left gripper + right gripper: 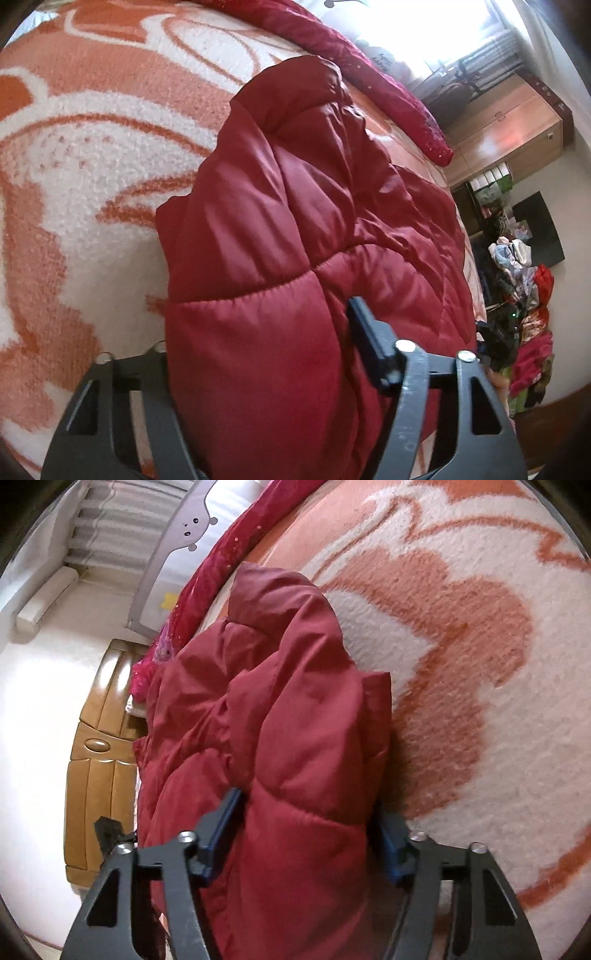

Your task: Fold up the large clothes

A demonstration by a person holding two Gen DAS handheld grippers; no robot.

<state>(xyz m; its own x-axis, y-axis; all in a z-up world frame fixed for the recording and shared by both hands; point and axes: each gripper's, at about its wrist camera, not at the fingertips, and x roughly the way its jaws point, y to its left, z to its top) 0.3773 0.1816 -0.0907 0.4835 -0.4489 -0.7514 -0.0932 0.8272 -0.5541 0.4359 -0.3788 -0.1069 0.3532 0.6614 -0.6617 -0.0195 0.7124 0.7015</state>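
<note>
Both claws, left claw [258, 369] and right claw [306, 834], pinch thick folds of our red padded jacket [314, 221] on the blanket [74, 166]. We judge folding underway; the bundle remains bulky and uneven.

Quilted jacket [295, 221] of slightly glossy cloth; blanket [74, 147] fuzzy, rough-piled fleece.
</note>
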